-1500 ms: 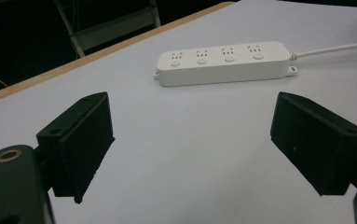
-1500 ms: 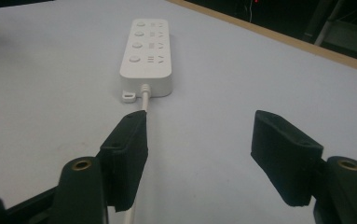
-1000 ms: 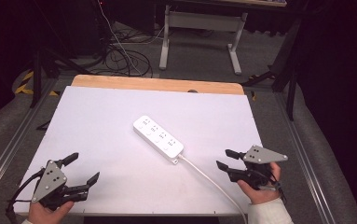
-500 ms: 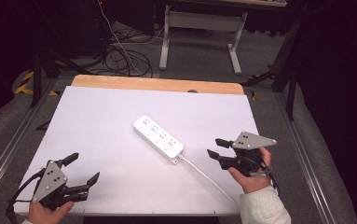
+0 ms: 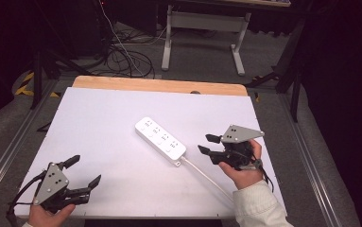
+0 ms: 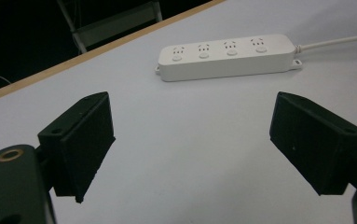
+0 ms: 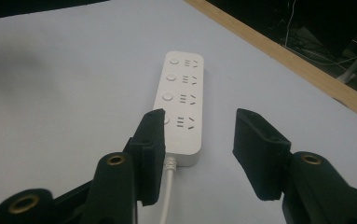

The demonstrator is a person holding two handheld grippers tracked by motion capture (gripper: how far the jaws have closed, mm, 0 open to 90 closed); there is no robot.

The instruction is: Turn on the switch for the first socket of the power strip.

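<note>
1. Left gripper (image 5: 80, 176): you hold it low at the near left corner of the table (image 5: 98, 123), jaws spread wide and empty. It sits where it was a second ago, so it takes no part in the present step. In the left gripper view the power strip (image 6: 227, 56) lies well ahead of the open jaws, apart from them.

2. Power strip (image 5: 160, 140): it lies flat near the middle of the table, set diagonally, sockets up, with its white cable (image 5: 207, 176) running off toward the near right edge. Its place matches the earlier pictures; nothing has touched it.

3. Right gripper (image 5: 208, 144): this is what has changed. Over the last second you have carried it leftward from the right edge, and it now hovers just beside the cable end of the strip. Its jaws are spread and grip nothing. In the right gripper view, the strip's end (image 7: 181, 140) sits just ahead of the gap between the jaws, the cable passing under the left one.

4. Reading: the approach looks nearly complete; the likely next need is a short advance before closing on the strip's end.
</note>
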